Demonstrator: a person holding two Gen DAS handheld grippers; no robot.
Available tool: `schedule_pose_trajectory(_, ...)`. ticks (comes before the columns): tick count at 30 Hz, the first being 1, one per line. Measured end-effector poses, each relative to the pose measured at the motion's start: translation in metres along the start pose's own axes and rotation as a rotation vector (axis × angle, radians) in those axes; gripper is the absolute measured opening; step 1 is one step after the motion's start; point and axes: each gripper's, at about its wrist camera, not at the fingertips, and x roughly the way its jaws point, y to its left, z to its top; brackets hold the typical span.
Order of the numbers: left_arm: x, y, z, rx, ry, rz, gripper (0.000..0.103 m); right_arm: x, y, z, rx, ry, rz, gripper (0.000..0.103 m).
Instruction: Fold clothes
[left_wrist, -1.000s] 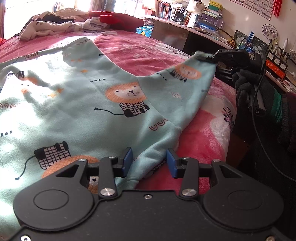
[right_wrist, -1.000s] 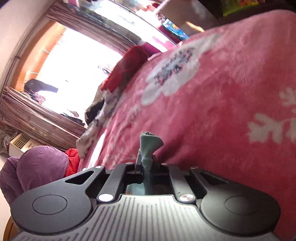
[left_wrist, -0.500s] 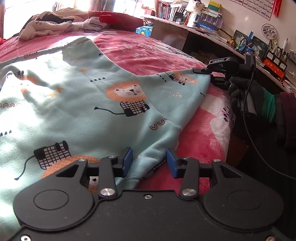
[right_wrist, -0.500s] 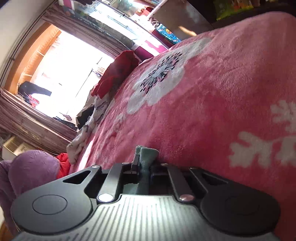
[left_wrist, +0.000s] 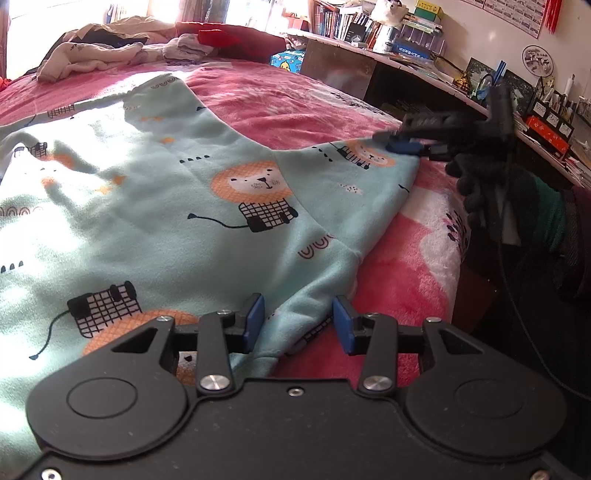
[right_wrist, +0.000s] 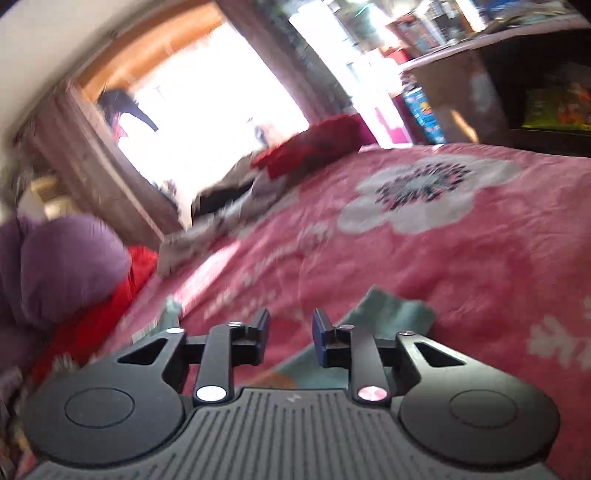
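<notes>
Your right gripper (right_wrist: 288, 328) is opening, jaws apart, nothing between them; the garment (left_wrist: 155, 206) lies spread on the bed (left_wrist: 280, 107). Left gripper (left_wrist: 297, 319) straddles its near hem, jaws apart.

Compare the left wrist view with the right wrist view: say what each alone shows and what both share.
Only the left wrist view: the lion print on the mint garment, the gloved hand, the desk, and the left gripper with fabric between its fingers. Only the right wrist view: the purple cushion and the bright window. Both: the pink blanket, the garment, and the right gripper, its jaws opening off the cloth.
</notes>
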Motion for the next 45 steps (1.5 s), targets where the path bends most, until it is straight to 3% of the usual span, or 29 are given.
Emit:
schedule_pose_trajectory(1,0.0,0.0,0.0,0.001,-0.001,0.001,0.043,0.009,-0.008,-0.001,0.026,0.02,-0.073,0.015)
schedule_pose_trajectory(2,0.0,-0.001,0.0,0.002,-0.002,0.002,0.043,0.012,-0.024,0.001,0.133,0.003,-0.071,0.0)
schedule_pose_trajectory(3,-0.001,-0.001,-0.001,0.006,-0.002,0.0,0.044,0.011,-0.034,0.003,0.206,-0.015,-0.068,0.0)
schedule_pose_trajectory(4,-0.001,-0.002,-0.002,0.014,-0.003,-0.007,0.048,0.006,-0.033,0.005,0.199,-0.036,-0.087,0.0)
schedule_pose_trajectory(5,-0.002,-0.004,-0.002,0.023,-0.004,-0.011,0.05,0.001,-0.027,0.006,0.153,-0.054,-0.115,0.009)
schedule_pose_trajectory(7,-0.004,-0.007,-0.002,0.04,-0.002,-0.004,0.051,-0.005,-0.02,0.009,0.153,-0.071,-0.081,0.024)
schedule_pose_trajectory(8,-0.007,-0.007,-0.002,0.037,-0.001,-0.007,0.051,-0.009,-0.015,0.008,0.155,-0.087,-0.072,0.043)
schedule_pose_trajectory(9,-0.011,-0.008,-0.002,0.034,0.001,-0.011,0.051,-0.013,-0.008,0.007,0.148,-0.102,-0.071,0.049)
schedule_pose_trajectory(11,-0.029,-0.001,0.001,-0.016,-0.01,-0.04,0.051,-0.02,0.005,0.005,0.14,-0.115,-0.04,0.048)
schedule_pose_trajectory(13,-0.064,0.014,0.004,-0.091,-0.101,-0.013,0.051,-0.028,0.027,-0.002,0.105,-0.119,0.025,0.048)
schedule_pose_trajectory(15,-0.105,0.039,0.004,-0.203,-0.22,0.1,0.052,-0.035,0.056,-0.014,0.068,-0.094,0.118,0.048)
schedule_pose_trajectory(18,-0.157,0.092,-0.011,-0.491,-0.381,0.272,0.054,-0.037,0.108,-0.04,0.01,-0.017,0.257,0.048)
schedule_pose_trajectory(20,-0.176,0.121,-0.03,-0.661,-0.441,0.359,0.054,-0.035,0.145,-0.057,-0.063,0.037,0.337,0.048)
schedule_pose_trajectory(22,-0.186,0.142,-0.046,-0.758,-0.451,0.408,0.053,-0.033,0.186,-0.074,-0.154,0.088,0.411,0.048)
schedule_pose_trajectory(25,-0.197,0.16,-0.063,-0.84,-0.445,0.503,0.053,-0.032,0.249,-0.103,-0.341,0.151,0.507,0.047)
schedule_pose_trajectory(30,-0.225,0.194,-0.09,-0.99,-0.517,0.627,0.053,-0.033,0.321,-0.146,-0.569,0.219,0.596,0.046)
schedule_pose_trajectory(33,-0.231,0.216,-0.102,-1.043,-0.516,0.687,0.053,-0.032,0.344,-0.165,-0.712,0.241,0.599,0.045)
schedule_pose_trajectory(36,-0.232,0.239,-0.107,-1.074,-0.523,0.709,0.053,-0.019,0.352,-0.185,-0.861,0.346,0.529,0.043)
schedule_pose_trajectory(39,-0.229,0.262,-0.111,-1.122,-0.541,0.699,0.053,-0.02,0.35,-0.188,-0.904,0.345,0.529,0.042)
schedule_pose_trajectory(42,-0.229,0.278,-0.11,-1.143,-0.564,0.684,0.053,-0.032,0.358,-0.183,-0.934,0.272,0.528,0.042)
schedule_pose_trajectory(45,-0.227,0.289,-0.108,-1.144,-0.572,0.68,0.053,-0.037,0.366,-0.184,-0.939,0.218,0.596,0.041)
